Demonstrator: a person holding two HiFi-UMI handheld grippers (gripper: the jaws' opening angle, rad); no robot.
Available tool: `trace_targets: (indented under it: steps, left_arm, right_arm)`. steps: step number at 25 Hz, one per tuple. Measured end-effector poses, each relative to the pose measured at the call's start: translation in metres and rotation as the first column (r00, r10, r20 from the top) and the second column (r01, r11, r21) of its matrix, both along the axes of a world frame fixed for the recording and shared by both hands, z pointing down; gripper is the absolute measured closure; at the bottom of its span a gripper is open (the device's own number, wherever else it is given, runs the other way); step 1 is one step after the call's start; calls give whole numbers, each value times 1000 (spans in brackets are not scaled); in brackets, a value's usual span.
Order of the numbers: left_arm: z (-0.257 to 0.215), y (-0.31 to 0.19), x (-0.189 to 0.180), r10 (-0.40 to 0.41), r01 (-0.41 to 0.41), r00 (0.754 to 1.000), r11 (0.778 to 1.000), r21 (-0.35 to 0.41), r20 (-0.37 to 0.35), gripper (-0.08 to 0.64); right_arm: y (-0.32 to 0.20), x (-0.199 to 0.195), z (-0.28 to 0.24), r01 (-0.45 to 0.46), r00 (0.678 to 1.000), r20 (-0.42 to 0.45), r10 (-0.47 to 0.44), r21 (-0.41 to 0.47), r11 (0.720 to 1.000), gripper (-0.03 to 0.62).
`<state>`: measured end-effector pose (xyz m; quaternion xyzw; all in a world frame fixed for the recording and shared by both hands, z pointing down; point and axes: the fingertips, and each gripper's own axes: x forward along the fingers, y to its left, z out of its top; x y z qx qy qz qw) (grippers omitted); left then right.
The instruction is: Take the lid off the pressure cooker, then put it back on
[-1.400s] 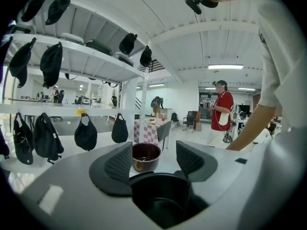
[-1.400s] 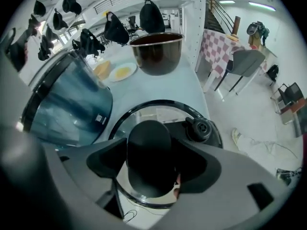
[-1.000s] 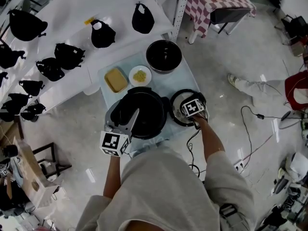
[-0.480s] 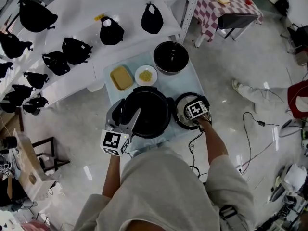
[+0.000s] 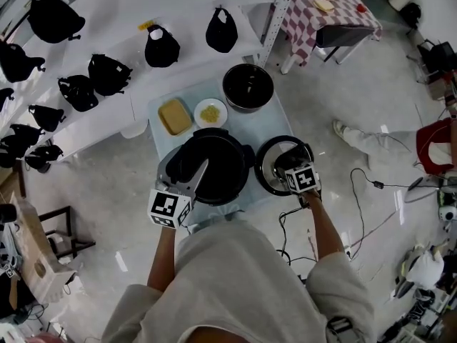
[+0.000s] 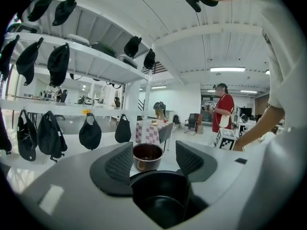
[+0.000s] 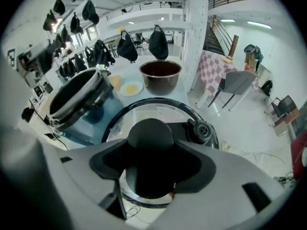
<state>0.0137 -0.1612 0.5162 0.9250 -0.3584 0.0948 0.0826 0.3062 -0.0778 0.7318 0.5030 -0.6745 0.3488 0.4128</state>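
Note:
The black pressure cooker [image 5: 239,152] stands open in the middle of a small pale-blue table [image 5: 268,116]. Its glass lid [image 5: 270,159] with a black rim is to the cooker's right. My right gripper [image 5: 287,168] points steeply down and is shut on the lid's black knob [image 7: 150,138]; the lid [image 7: 158,110] hangs under the jaws, with floor and cables showing below its near edge. A steam valve [image 7: 201,129] sits beside the knob. My left gripper [image 5: 200,170] rests at the cooker's near-left rim, and its jaws [image 6: 154,159] stand apart above the pot's dark opening [image 6: 158,195].
Behind the cooker on the table are a dark bowl [image 5: 248,86], a white plate of yellow food [image 5: 210,112] and a yellow block [image 5: 173,116]. White shelves with black bags [image 5: 107,73] run along the left. A checkered table [image 5: 328,9], a person's legs [image 5: 364,138] and floor cables [image 5: 357,191] lie to the right.
My right gripper has risen and drawn nearer, lifting the lid by its knob. The left gripper has stayed at the cooker's rim.

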Motion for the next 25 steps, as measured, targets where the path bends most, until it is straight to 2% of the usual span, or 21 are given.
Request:
trace_targets:
  steps: [3, 6, 11, 18, 25]
  left_arm:
    - [-4, -3, 2, 11, -11, 1000, 1000, 9, -15, 298]
    - [-7, -4, 6, 24, -24, 999, 1000, 13, -23, 298]
    - [-11, -3, 5, 30, -30, 999, 999, 18, -34, 301]
    - [-12, -2, -5, 11, -10, 999, 1000, 24, -44, 301]
    - [-19, -2, -34, -52, 54, 997, 998, 34, -56, 301]
  right_arm:
    - [0, 3, -43, -31, 999, 15, 30, 100, 994, 321]
    - [2, 4, -88, -64, 998, 30, 59, 200, 978, 321]
    - [6, -9, -147, -78, 995, 81, 56, 304, 950, 321]
    - [-8, -65, -183, 6, 991, 123, -57, 386, 923, 321]
    - [-29, -140, -180, 162, 967, 126, -223, 374, 913, 321]
